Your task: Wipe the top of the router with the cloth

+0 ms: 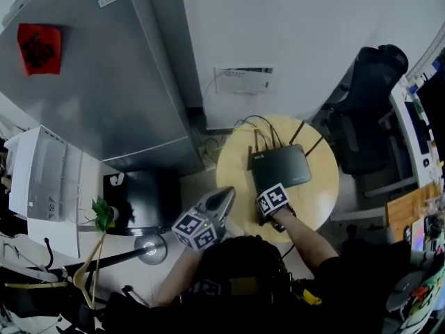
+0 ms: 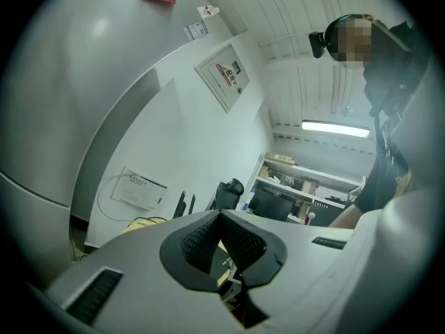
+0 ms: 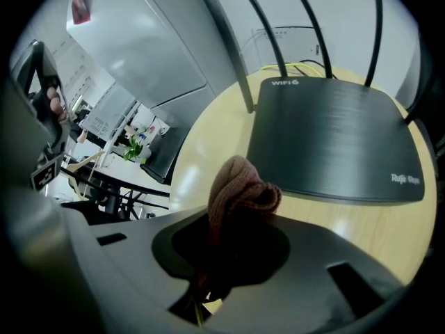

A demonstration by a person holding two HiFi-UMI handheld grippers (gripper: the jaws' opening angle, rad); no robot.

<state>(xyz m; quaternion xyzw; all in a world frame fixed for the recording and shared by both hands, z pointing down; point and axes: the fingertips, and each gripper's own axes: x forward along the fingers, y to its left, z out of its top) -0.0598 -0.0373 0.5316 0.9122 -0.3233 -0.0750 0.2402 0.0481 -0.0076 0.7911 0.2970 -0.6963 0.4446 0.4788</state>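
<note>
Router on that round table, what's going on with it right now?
A person is holding a claw in each hand. The right claw is shut on a bunched brown cloth and sits over the round wooden table, just short of the black router's near edge. The cloth is not on the router's top, so wiping has not begun. The left claw is shut with nothing in it, held by the table's left side and pointing toward the wall.

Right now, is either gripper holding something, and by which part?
The right gripper holds the brown cloth by its lower end; the left gripper, jaws together, holds nothing.
</note>
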